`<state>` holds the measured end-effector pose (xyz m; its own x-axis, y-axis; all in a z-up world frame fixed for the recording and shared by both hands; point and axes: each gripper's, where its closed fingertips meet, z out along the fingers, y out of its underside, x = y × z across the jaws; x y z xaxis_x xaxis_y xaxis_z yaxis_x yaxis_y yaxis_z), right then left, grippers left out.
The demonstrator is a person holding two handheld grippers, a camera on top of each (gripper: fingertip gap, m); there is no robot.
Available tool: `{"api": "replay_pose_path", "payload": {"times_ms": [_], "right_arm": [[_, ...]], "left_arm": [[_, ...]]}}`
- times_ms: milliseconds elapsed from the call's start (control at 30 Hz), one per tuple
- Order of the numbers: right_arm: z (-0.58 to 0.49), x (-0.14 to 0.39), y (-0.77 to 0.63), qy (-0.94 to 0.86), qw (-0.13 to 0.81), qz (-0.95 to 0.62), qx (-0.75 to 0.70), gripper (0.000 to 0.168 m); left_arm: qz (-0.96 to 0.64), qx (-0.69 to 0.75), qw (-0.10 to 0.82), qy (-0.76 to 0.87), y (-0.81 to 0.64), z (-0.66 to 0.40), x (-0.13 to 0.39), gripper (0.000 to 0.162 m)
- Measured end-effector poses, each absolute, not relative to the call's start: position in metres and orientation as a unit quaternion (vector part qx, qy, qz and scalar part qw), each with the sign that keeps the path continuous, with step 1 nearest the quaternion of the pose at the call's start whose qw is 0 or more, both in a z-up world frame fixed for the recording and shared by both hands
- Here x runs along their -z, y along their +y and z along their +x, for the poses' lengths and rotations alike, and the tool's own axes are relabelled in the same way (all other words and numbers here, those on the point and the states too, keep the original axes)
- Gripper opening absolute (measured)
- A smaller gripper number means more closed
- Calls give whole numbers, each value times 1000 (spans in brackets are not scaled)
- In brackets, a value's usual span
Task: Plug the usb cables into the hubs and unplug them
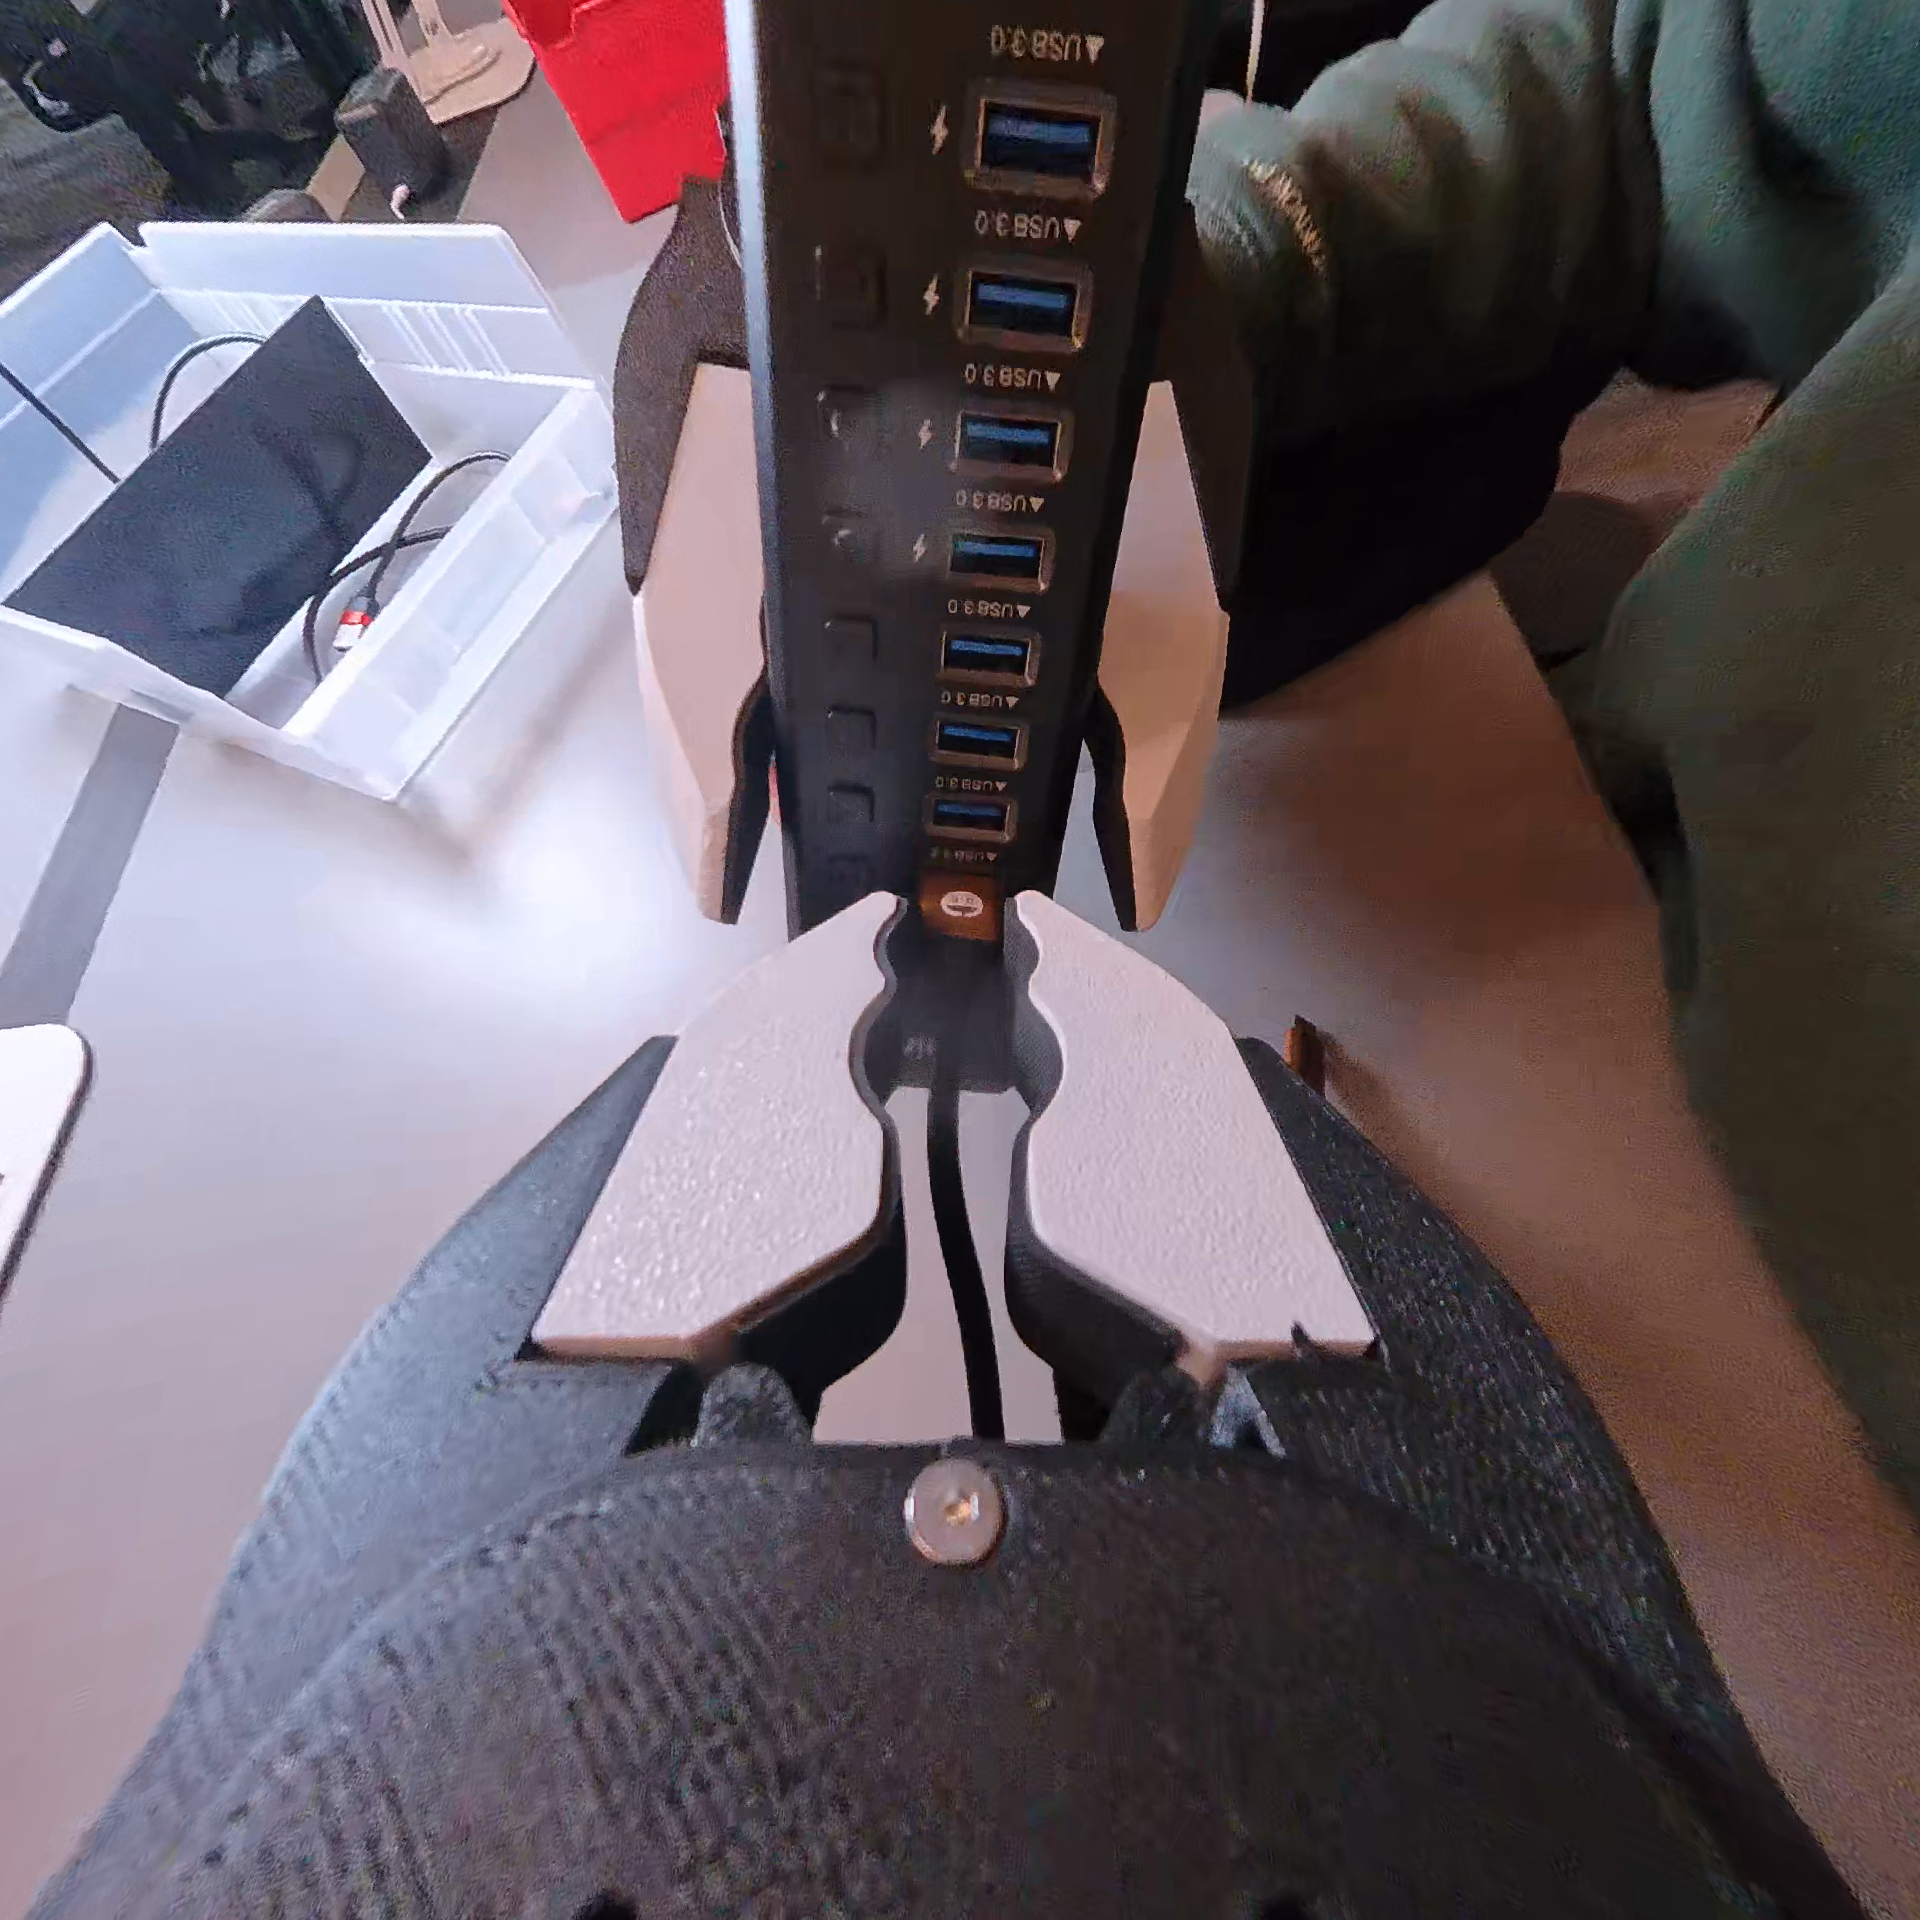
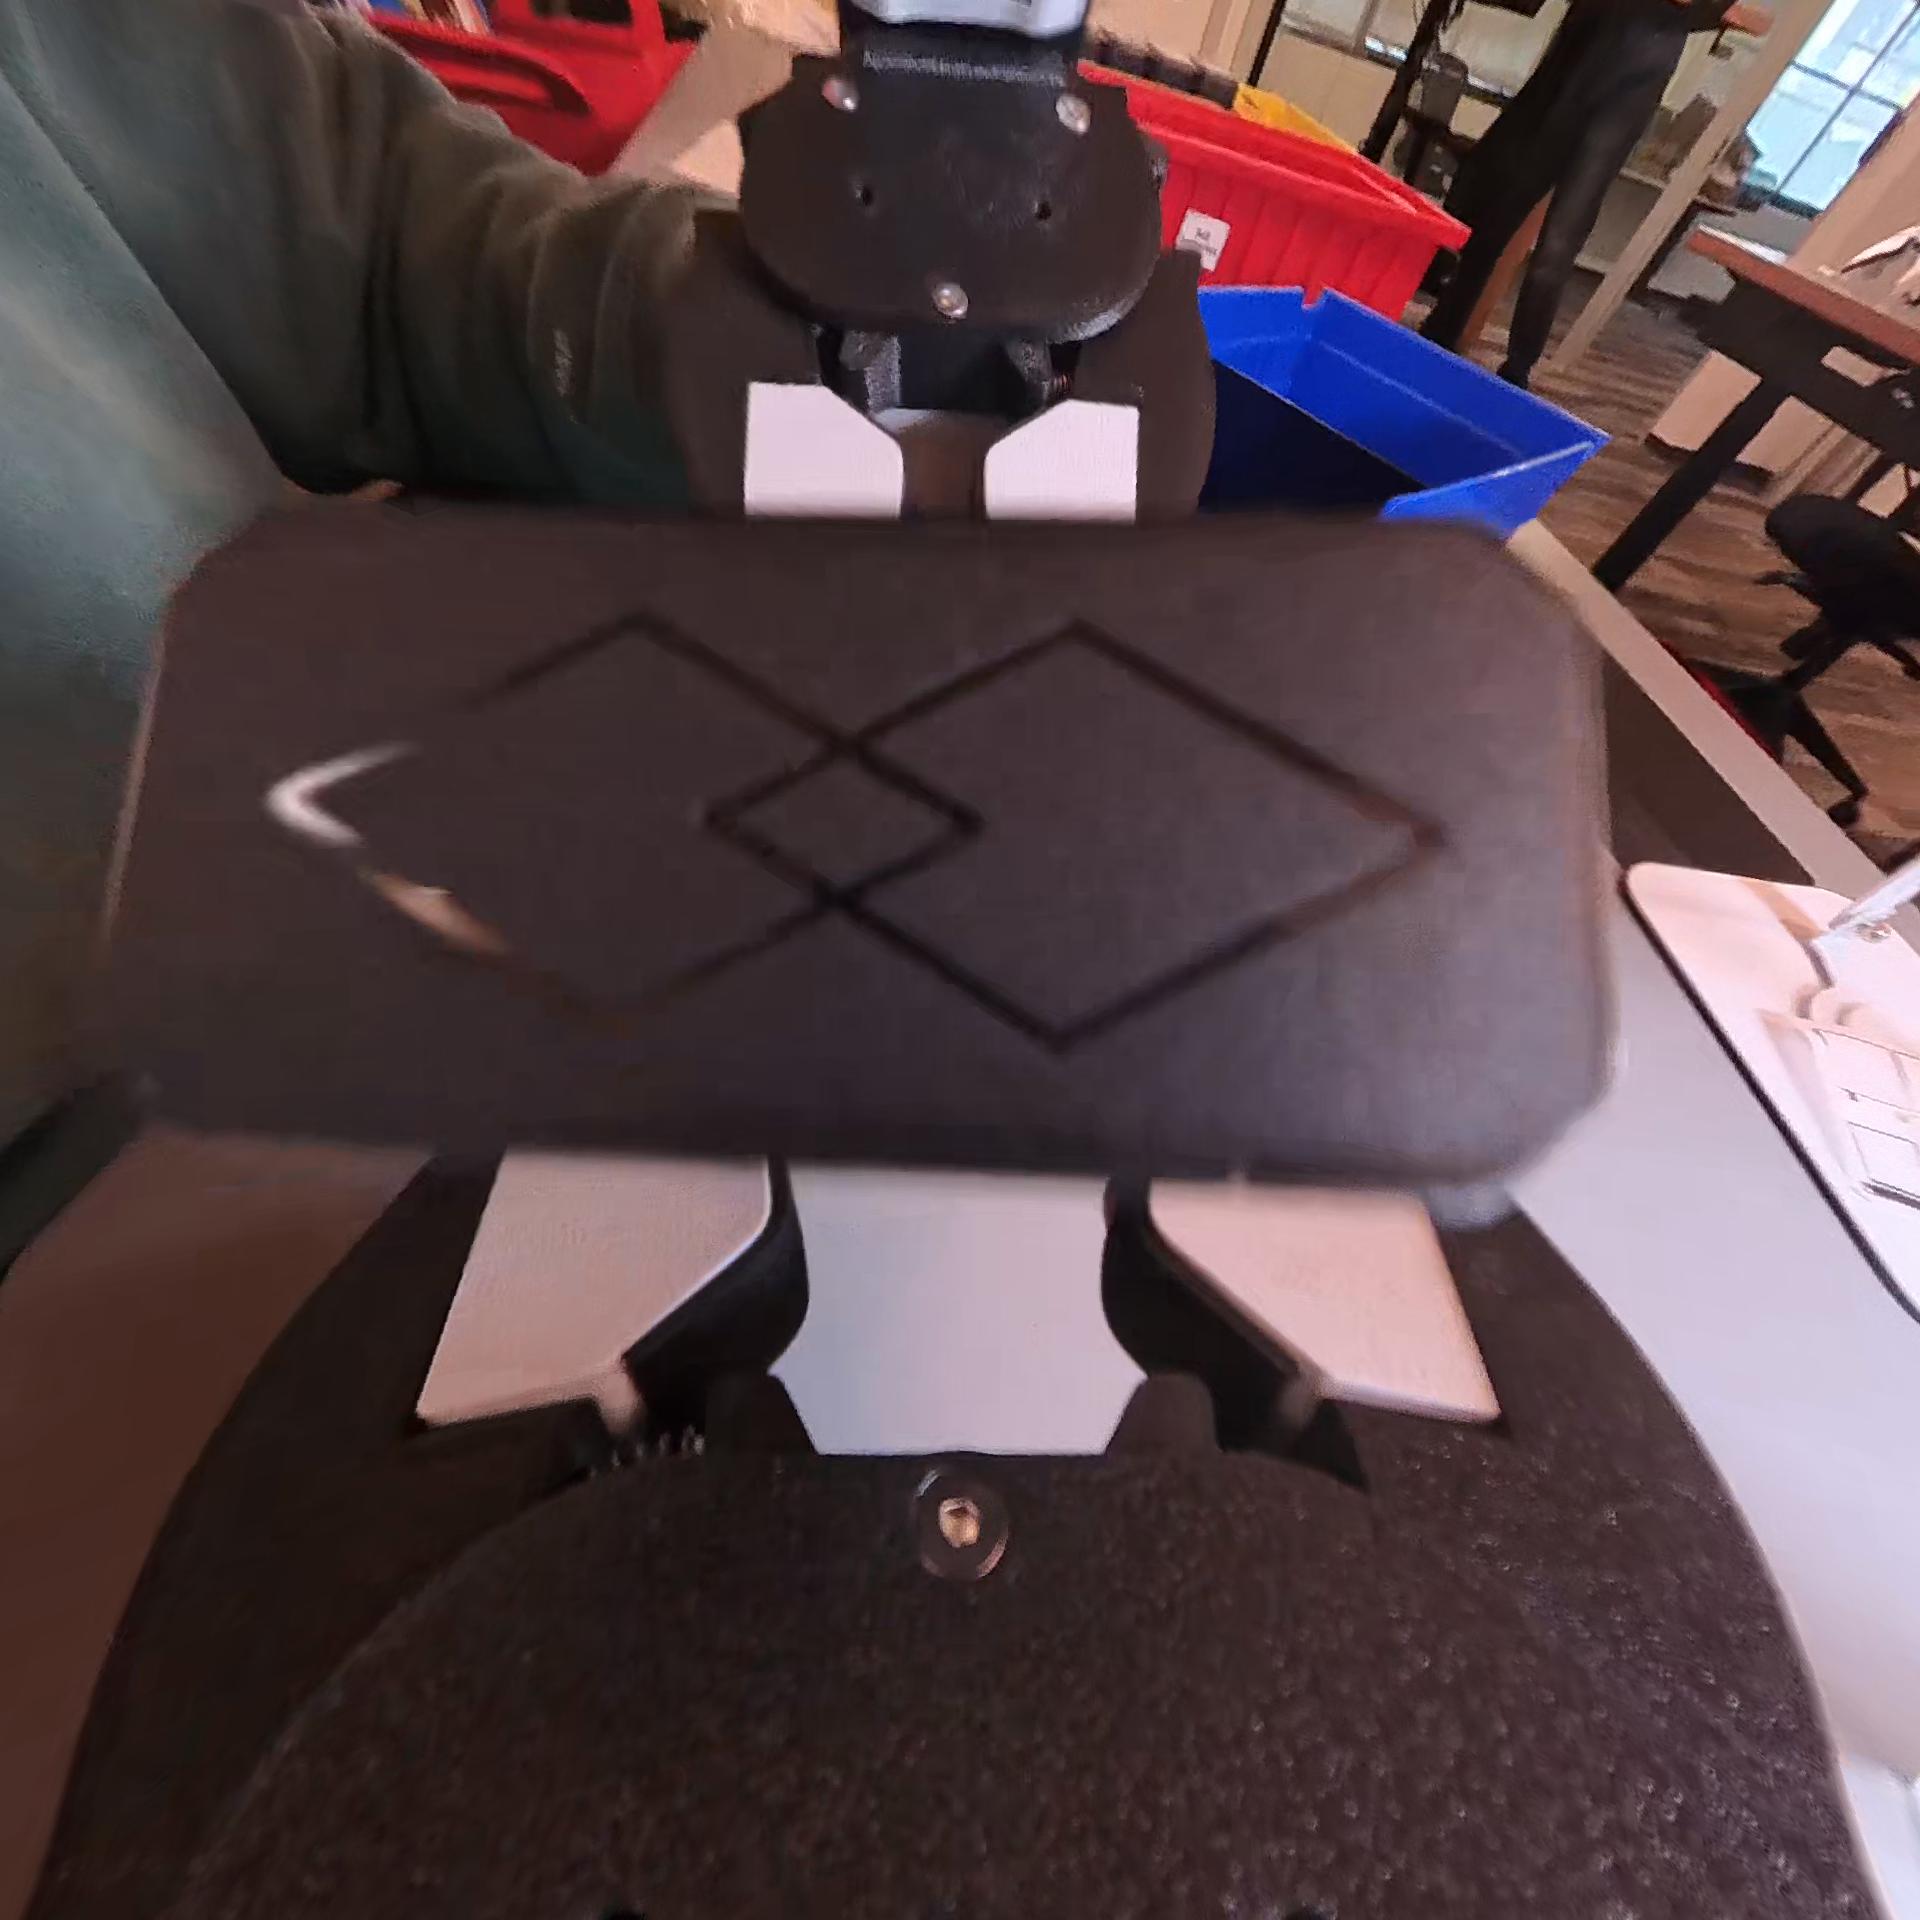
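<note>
Hub (image 1: 935,436) is standing on end above the white bench (image 1: 343,997), its port row running toward 12 o'clock. Right tongs (image 1: 925,582) are clamping its two sides. Left tongs (image 1: 951,920) are pinching the plug (image 1: 961,909) of a black cable (image 1: 971,1278) at the hub's lowest port. At 10 o'clock a clear bin (image 1: 468,686) is holding more cables.

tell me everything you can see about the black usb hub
The usb hub is a long black strip, matte plastic by its look, with a row of blue-lined ports beside small square buttons. The right gripper clamps its sides; the left gripper holds a cable plug at its near end. Its back bears engraved overlapping diamonds.
</note>
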<state>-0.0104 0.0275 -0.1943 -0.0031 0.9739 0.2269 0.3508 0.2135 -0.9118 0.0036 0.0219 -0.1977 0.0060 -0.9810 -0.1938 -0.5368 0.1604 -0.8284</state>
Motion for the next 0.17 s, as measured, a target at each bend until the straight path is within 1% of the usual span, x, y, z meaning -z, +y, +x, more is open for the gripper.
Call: {"api": "replay_pose_path", "payload": {"times_ms": [33, 167], "right_arm": [[-12, 196, 27, -628, 467, -532, -324, 70], [-13, 207, 28, -659, 462, -536, -255, 71]], "left_arm": [[-584, 257, 403, 657, 22, 4, 200, 17], [-589, 220, 386, 675, 23, 0, 213, 17]]}}
